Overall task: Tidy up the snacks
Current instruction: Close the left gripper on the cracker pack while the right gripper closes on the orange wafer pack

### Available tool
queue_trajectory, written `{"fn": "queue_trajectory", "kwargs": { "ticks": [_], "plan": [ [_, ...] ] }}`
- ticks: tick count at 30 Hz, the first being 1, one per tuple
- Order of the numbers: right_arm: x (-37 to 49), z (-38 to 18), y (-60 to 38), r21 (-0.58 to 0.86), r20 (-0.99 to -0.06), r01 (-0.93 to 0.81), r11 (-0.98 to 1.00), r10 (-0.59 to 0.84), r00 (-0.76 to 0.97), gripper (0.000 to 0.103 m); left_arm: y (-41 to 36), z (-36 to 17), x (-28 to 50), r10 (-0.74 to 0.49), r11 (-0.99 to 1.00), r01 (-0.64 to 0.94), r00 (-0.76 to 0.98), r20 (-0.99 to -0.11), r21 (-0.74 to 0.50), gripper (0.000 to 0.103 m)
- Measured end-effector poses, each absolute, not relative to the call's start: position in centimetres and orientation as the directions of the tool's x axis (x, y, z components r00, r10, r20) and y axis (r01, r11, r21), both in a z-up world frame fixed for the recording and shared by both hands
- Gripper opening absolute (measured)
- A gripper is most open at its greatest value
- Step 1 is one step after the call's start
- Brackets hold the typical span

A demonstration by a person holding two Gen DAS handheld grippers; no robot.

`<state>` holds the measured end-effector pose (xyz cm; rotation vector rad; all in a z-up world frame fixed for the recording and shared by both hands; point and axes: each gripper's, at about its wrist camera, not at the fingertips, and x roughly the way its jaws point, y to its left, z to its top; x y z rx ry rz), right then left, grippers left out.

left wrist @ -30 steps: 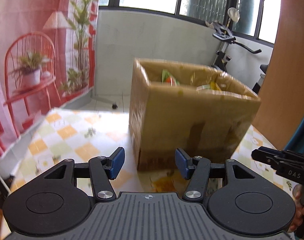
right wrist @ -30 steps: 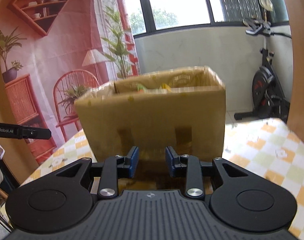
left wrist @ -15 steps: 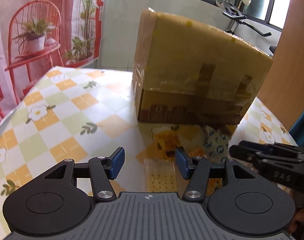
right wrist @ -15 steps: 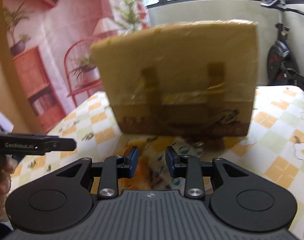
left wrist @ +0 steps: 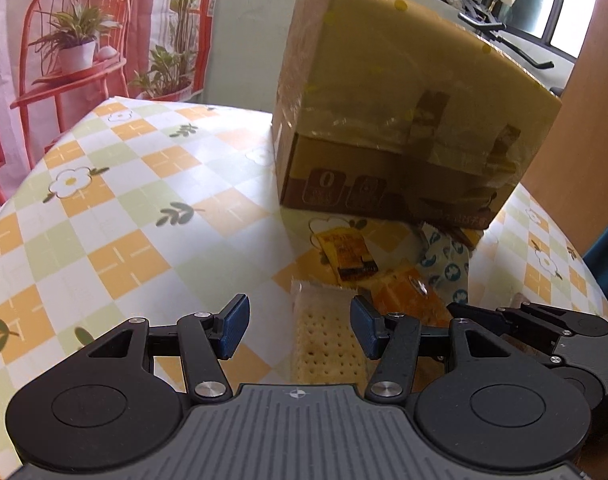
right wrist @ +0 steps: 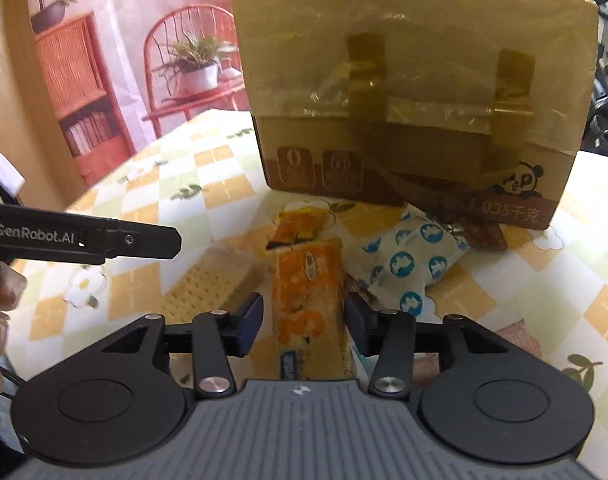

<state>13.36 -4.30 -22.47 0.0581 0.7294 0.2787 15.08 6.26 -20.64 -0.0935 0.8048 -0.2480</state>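
A taped cardboard box (left wrist: 403, 120) stands on the checked tablecloth; it also shows in the right wrist view (right wrist: 415, 92). Snack packets lie in front of it: a clear cracker pack (left wrist: 327, 344), a small orange sachet (left wrist: 347, 254), an orange bar pack (right wrist: 309, 304) and a white pack with blue dots (right wrist: 407, 264). My left gripper (left wrist: 300, 330) is open low over the table, with the cracker pack between its fingers. My right gripper (right wrist: 302, 322) is open around the orange bar pack, not closed on it.
The round table (left wrist: 104, 200) has a yellow and green checked cloth. A red chair with a potted plant (left wrist: 72, 40) stands behind on the left. An exercise bike (left wrist: 495, 20) is behind the box. The table edge runs close at left and right.
Both grippers dropped from box-top height down to the table in front of the box. The snack packets came into view. The right gripper's fingers opened wider.
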Motion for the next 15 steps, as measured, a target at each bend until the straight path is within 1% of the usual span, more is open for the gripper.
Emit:
{"fn": "queue_trajectory", "kwargs": {
  "ticks": [2,5,15],
  "plan": [
    [13.1,-22.8,-4.4,0.151,-0.646,-0.211,0.966,0.258,0.719,0.047,6.0,-21.0,14.9,-0.257,0.966,0.191,0.66,-0.706,-0.174,0.058],
    [12.5,-23.0,-4.8,0.173,-0.624,-0.193,0.966,0.26,0.737,0.041,5.6,-21.6,14.7,-0.257,0.966,0.196,0.65,-0.715,-0.169,0.059],
    [11.1,-23.3,-5.2,0.158,-0.596,-0.172,0.972,0.233,0.769,0.04,4.6,-22.5,14.1,-0.262,0.963,0.221,0.634,-0.728,-0.154,0.059]
  ]
}}
